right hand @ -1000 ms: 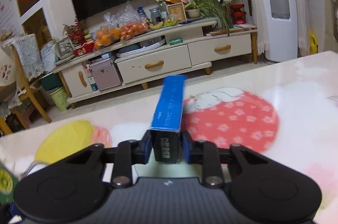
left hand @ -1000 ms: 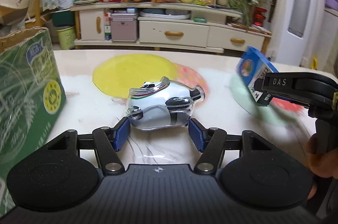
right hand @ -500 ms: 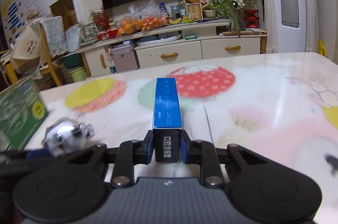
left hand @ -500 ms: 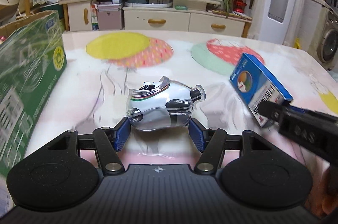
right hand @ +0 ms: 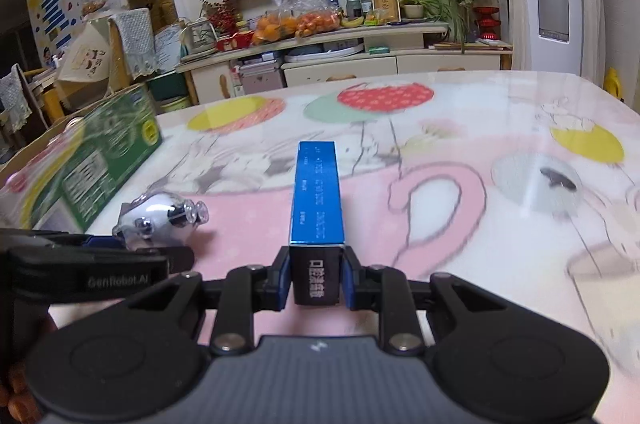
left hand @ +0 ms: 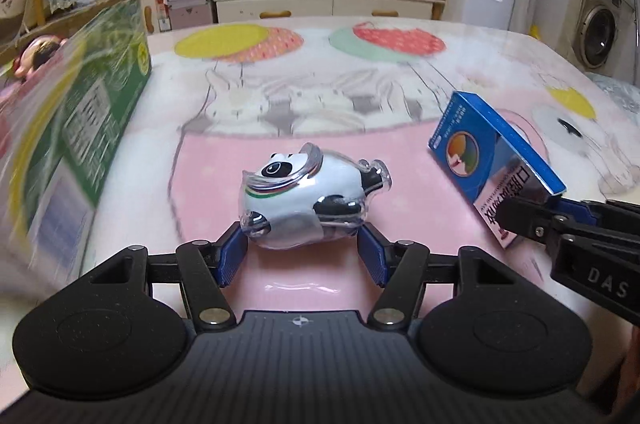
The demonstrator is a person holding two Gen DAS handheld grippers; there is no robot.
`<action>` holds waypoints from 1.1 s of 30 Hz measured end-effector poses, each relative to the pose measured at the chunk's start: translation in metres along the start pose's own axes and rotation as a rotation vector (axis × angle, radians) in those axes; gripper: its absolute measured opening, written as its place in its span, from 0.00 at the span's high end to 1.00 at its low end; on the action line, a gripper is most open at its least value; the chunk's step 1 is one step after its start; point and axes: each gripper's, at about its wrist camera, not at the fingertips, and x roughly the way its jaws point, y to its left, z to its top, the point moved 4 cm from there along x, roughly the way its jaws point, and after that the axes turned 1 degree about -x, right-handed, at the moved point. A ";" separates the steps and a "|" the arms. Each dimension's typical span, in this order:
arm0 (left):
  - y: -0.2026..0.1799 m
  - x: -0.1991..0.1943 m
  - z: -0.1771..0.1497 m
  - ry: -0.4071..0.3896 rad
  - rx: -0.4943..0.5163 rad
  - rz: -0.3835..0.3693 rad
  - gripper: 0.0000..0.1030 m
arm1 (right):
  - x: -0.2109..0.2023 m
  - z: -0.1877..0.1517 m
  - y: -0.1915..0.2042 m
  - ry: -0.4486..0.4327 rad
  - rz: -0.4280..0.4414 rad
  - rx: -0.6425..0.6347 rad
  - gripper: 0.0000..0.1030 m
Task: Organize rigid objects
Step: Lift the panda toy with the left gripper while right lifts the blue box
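To the left of the left gripper [left hand: 302, 244] stands a green carton [left hand: 80, 120], blurred, its long side running away along the table [left hand: 400, 96] edge; the left gripper itself clamps a panda toy [left hand: 310, 198] in a clear shell, a blue pad pressing each flank, the toy lying on its side with its head toward the carton and its feet toward the right gripper; whether the toy touches the cloth beneath I cannot tell. Just right of it, the right gripper [right hand: 315, 276] pinches a blue box [right hand: 317, 196] by its near end, pads tight on both narrow faces; the box juts straight forward from the jaws, on edge, over the pink cup printed on the cloth. From the right wrist view the toy [right hand: 160, 216] sits ahead and to the left of the box, apart from it; the carton [right hand: 96, 160] lies farther left. Beyond both grippers, past the table's far edge, a low cabinet [right hand: 340, 68] holds bagged oranges [right hand: 296, 20].
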 end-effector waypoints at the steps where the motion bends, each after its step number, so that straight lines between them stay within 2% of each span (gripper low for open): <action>1: 0.000 -0.003 -0.002 0.004 0.000 -0.003 0.28 | -0.003 -0.003 0.001 0.007 0.008 -0.001 0.75; 2: 0.001 -0.004 -0.004 0.005 0.004 -0.005 0.28 | -0.005 -0.004 0.002 0.011 0.012 0.004 0.75; 3: 0.000 -0.006 -0.005 0.005 0.015 -0.008 0.28 | -0.006 -0.005 0.002 0.009 0.015 0.010 0.70; 4: 0.000 -0.007 -0.007 0.004 0.026 -0.013 0.28 | -0.007 -0.006 0.003 0.006 0.018 0.009 0.61; 6: 0.000 -0.009 -0.007 -0.002 0.042 -0.017 0.27 | -0.007 -0.004 0.006 -0.014 0.021 -0.007 0.51; 7: 0.000 -0.012 -0.008 -0.018 0.047 -0.026 0.23 | -0.007 -0.002 0.007 -0.022 0.023 -0.014 0.45; 9: 0.000 -0.013 -0.002 -0.056 0.062 -0.058 0.11 | -0.005 -0.001 0.009 -0.031 0.022 -0.021 0.40; 11: -0.002 -0.015 0.002 -0.092 0.073 -0.051 0.04 | -0.006 -0.002 0.009 -0.042 0.023 -0.017 0.40; 13: -0.001 -0.013 0.004 -0.111 0.084 -0.069 0.02 | -0.004 0.000 0.007 -0.047 0.017 -0.011 0.39; 18: -0.005 -0.003 0.002 -0.129 0.135 -0.061 0.02 | 0.003 0.000 0.001 -0.028 0.018 0.002 0.39; 20: -0.005 0.001 0.001 -0.120 0.133 -0.054 0.07 | 0.004 0.001 0.002 -0.032 0.023 -0.002 0.39; 23: -0.004 0.005 -0.001 -0.099 0.129 -0.050 0.18 | 0.006 0.002 0.004 -0.033 0.026 -0.003 0.41; 24: -0.005 0.004 -0.003 -0.099 0.133 -0.044 0.18 | 0.008 0.002 0.004 -0.027 0.028 -0.005 0.47; 25: -0.005 0.004 -0.003 -0.101 0.135 -0.043 0.18 | 0.008 0.002 0.004 -0.020 0.032 -0.007 0.59; 27: -0.006 0.002 -0.004 -0.097 0.132 -0.037 0.18 | 0.011 0.001 0.006 -0.004 0.036 -0.021 0.72; 33: -0.004 -0.008 0.001 -0.101 0.113 -0.032 0.18 | 0.009 0.001 0.005 -0.005 0.024 -0.018 0.76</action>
